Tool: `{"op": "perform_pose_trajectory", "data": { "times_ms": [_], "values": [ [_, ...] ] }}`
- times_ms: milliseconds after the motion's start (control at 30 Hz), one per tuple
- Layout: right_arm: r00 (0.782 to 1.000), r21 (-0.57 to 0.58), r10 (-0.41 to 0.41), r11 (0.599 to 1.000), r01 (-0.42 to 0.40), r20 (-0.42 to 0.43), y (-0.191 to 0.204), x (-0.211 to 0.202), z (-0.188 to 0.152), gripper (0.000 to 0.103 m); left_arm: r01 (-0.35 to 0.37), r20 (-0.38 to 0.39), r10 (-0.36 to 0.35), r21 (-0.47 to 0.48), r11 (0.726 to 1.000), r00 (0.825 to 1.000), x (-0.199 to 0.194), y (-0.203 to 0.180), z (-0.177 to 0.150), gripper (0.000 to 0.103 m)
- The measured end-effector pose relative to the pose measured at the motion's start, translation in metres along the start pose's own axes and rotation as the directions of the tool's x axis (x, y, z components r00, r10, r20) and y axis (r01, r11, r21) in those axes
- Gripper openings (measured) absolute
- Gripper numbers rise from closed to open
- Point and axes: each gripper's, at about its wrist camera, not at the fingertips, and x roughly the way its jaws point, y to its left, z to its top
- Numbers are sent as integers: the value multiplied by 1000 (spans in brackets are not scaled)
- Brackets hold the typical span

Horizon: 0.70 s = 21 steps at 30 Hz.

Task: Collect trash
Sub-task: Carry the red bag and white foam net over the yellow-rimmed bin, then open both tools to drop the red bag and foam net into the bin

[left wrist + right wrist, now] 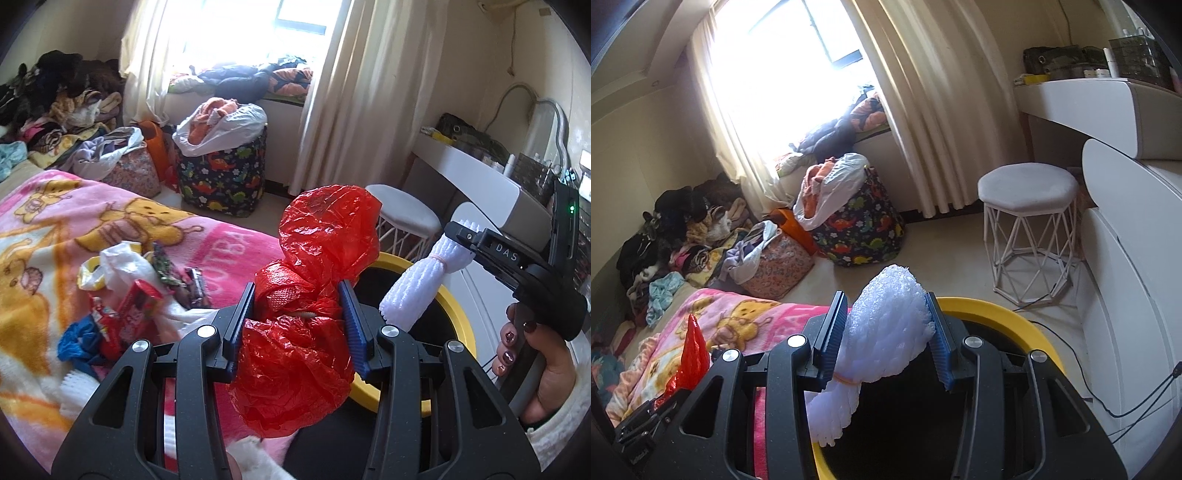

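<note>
Left wrist view: left hand-held gripper (pixel 297 319) clamped partway on a crumpled red plastic bag (pixel 321 258), blue pads pressing both sides, bag bulging above and below the fingers. Just behind and below, yellow-rimmed bin (pixel 460 314) with dark inside, beside the bed. Off to the right, right hand-held gripper (pixel 466 236) gripped by a hand (pixel 535 365) with dark painted nails, closed on the tied neck of a white foam net (pixel 413 291) that hangs over the bin's opening. On the pink cartoon blanket (pixel 110 229) to the left, more litter: white plastic bag (pixel 122 266), red wrapper (pixel 129 306), blue scrap (pixel 79 339), dark foil wrappers (pixel 184 284). Right wrist view: right hand-held gripper (pixel 884 332) partly closed, pads pinching the white foam net (pixel 886 332), puffed end poking forward past the fingers, tail drooping below them above the yellow-rimmed bin (pixel 1015 317). Red plastic bag (pixel 692 354) visible at lower left over the pink cartoon blanket (pixel 746 314). Farther off, white stool (pixel 1028 199) on the floor, dinosaur-print basket (pixel 860 229) stuffed with clothes, curtains (pixel 942 110) beside a bright window.
</note>
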Motion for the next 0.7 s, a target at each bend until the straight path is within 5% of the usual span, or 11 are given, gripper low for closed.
{"op": "perform_pose_trajectory", "data": {
  "times_ms": [700],
  "values": [
    [995,22,-100,995,100,-21,-39,13,-9,42,56,-104,-47,83,995,993,69,-41,0,37]
  ]
}}
